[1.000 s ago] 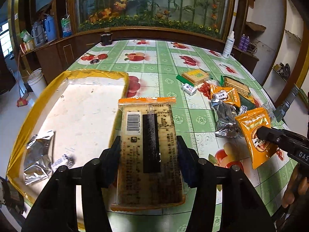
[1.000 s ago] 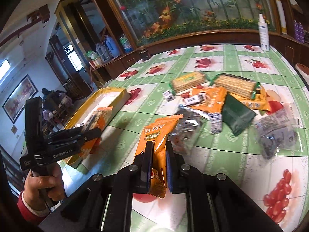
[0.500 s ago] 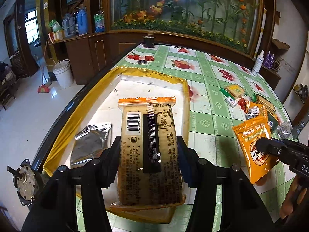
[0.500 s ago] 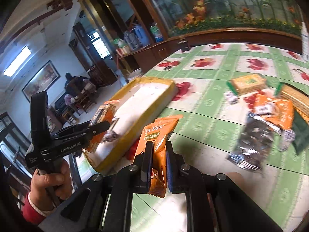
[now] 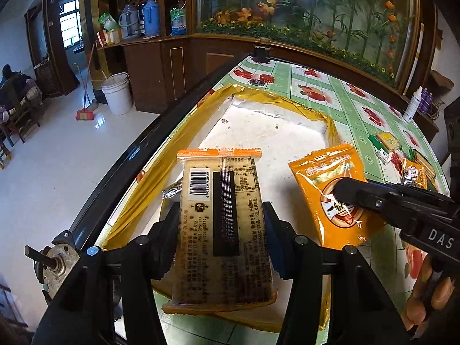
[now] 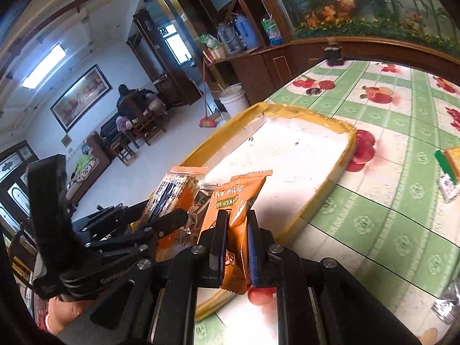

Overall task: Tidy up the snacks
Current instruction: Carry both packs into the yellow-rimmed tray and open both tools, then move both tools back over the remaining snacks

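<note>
Lengthwise, cracker pack (image 5: pixel 222 224) points away, clamped in left gripper (image 5: pixel 221 238); right gripper (image 6: pixel 234 238) pinches orange pouch (image 6: pixel 234 210) upright.

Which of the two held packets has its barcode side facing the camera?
The cracker packet in the left gripper: barcode and black strip up. The orange pouch in the right gripper shows printed artwork.

Both tilt downward, left hand-held gripper (image 5: pixel 220 224) clamped half-wide beside the nearly closed right hand-held gripper (image 6: pixel 234 247).
</note>
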Action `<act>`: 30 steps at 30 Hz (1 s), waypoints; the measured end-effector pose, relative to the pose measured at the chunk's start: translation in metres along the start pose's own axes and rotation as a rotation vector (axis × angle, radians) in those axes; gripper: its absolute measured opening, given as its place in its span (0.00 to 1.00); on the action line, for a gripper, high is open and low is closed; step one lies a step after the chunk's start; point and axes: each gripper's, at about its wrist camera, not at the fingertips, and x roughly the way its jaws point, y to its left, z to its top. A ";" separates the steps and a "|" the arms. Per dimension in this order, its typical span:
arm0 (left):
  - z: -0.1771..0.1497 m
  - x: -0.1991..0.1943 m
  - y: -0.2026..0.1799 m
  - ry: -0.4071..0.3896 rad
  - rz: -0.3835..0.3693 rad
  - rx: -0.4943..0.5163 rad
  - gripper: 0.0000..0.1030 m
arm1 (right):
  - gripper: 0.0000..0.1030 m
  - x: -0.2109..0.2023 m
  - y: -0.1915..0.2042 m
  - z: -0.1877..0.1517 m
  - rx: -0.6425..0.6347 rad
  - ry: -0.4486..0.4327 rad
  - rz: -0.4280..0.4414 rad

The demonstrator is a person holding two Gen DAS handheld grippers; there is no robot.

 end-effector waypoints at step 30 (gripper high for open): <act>0.004 -0.028 -0.052 -0.037 -0.046 0.084 0.76 | 0.64 -0.085 -0.065 -0.045 0.162 -0.108 -0.148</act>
